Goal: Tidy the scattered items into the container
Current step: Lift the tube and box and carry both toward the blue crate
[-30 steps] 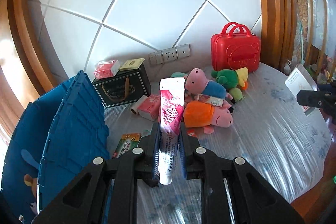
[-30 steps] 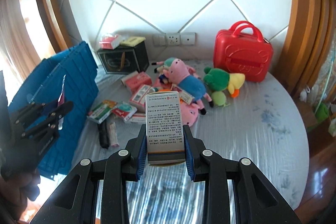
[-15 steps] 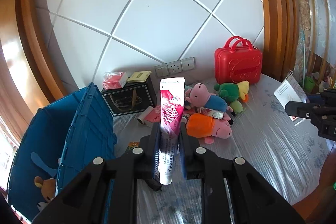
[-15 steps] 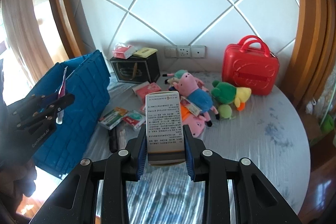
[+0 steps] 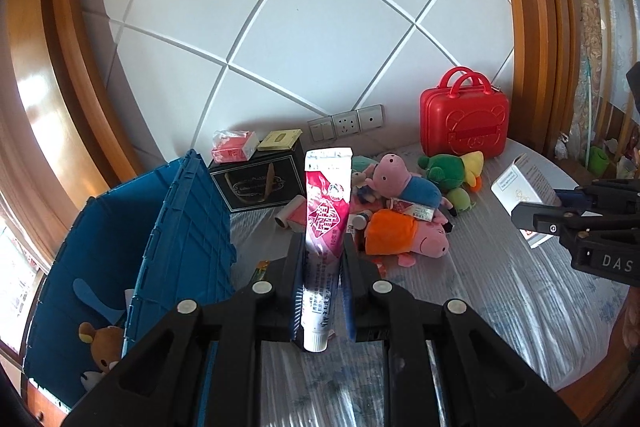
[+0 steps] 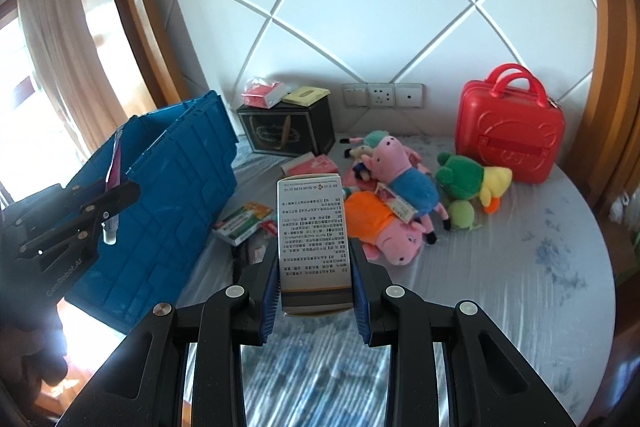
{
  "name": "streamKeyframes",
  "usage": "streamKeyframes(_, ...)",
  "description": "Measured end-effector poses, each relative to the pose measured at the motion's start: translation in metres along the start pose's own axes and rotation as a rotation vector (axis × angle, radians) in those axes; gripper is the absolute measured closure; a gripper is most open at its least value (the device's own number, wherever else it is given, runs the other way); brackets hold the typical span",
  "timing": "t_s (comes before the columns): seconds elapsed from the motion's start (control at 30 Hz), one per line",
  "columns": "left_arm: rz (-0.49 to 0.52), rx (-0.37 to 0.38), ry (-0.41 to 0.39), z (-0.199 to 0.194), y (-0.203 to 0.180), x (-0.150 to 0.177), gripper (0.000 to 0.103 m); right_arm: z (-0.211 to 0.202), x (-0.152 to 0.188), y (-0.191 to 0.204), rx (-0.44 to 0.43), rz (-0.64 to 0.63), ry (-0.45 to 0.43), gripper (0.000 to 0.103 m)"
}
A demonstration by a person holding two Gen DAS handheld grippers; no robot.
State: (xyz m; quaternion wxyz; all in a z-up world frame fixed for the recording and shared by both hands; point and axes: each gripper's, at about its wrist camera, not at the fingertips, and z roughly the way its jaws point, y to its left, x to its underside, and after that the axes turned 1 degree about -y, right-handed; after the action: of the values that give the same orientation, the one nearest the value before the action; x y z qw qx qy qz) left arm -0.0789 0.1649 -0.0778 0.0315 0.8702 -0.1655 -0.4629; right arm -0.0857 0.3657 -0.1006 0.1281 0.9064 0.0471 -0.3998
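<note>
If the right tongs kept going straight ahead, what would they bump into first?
Probably the orange pig toy. The right tongs, shut on a white box, point toward the pile of soft toys, and that pig lies nearest ahead. Depth is hard to judge here.

Two grippers show: the left gripper (image 5: 320, 259) clamps one tube (image 5: 326, 227), and the right gripper (image 6: 314, 267) clamps one white box (image 6: 312, 235). One blue crate (image 6: 160, 195) stands at the left of the frame, with one bear toy (image 5: 100, 343) inside it. One red case (image 6: 508, 131) sits at the upper right. One black box (image 6: 288, 133) carries two small packs: one red pack (image 6: 264, 94) and one yellow pack (image 6: 306, 95). Two pig plushes lie at centre: the blue-shirted pig (image 6: 400, 167) and the orange-shirted pig (image 6: 380, 223). One green plush (image 6: 464, 183) lies beside them. One green carton (image 6: 244, 223) lies near the crate. Three wall plates (image 6: 382, 95) line the wall.
</note>
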Motion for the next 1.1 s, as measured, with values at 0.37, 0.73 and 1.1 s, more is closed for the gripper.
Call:
streamKeyframes(0.37,0.023,0.015,-0.040,-0.004,0.049,0.003,0.087,0.020,-0.011,0.044,0.026,0.005,0.002,0.073)
streamKeyframes(0.73,0.027,0.098,-0.076,0.004,0.146,0.004,0.087,0.037,-0.022,0.128,0.124,0.039,-0.002,0.073)
streamKeyframes(1.1,0.009,0.164,-0.091,0.003,0.212,0.020,0.087,0.047,-0.030,0.200,0.192,0.058,-0.004,0.073)
